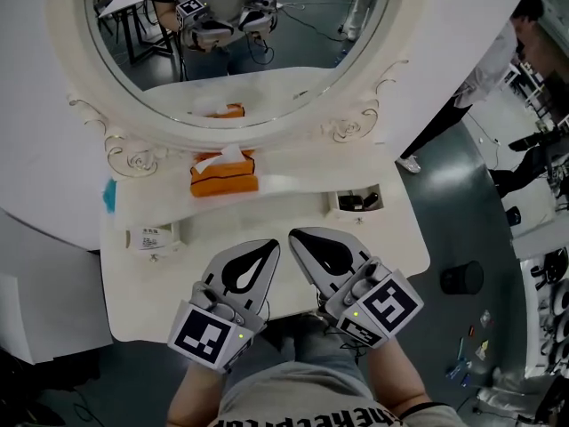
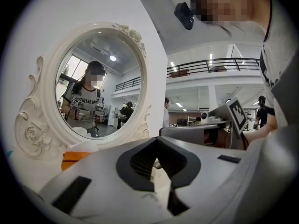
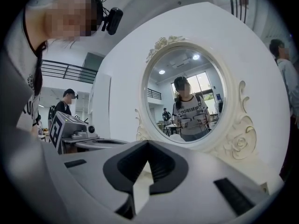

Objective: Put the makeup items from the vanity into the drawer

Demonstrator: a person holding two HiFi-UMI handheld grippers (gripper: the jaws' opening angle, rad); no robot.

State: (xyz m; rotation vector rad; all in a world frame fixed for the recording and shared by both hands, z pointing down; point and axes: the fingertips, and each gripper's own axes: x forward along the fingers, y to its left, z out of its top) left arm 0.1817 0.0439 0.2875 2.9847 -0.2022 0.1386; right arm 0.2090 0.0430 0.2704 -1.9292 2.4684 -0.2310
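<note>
The jaws of the left gripper (image 2: 157, 141) were pressed together tip to tip, with nothing between them. The jaws of the right gripper (image 3: 148, 143) were likewise closed and empty.

From the head view, the left gripper (image 1: 271, 247) and right gripper (image 1: 295, 237) hung side by side over the near edge of the white bench (image 1: 267, 216). Their tips were close together and pointed toward the mirror (image 1: 240, 25). Each gripper's marker cube, left (image 1: 209, 336) and right (image 1: 384, 305), sat nearest the person.

Beyond the tips, an orange tissue box (image 1: 223, 174) stood on the bench just below the mirror's ornate white frame. Its edge showed past the left jaws in the left gripper view (image 2: 74, 157).

To the right of the grippers, a few small dark items (image 1: 360, 201) lay in a rectangular recess in the bench top. They were apart from both grippers and too small to identify. Toward the bench's left edge lay a small white labelled object (image 1: 151, 237), which I could not identify.

The mirror reflected the person holding both grippers (image 3: 191, 111). Another person (image 1: 498, 69) stood on the grey floor off to the right.
</note>
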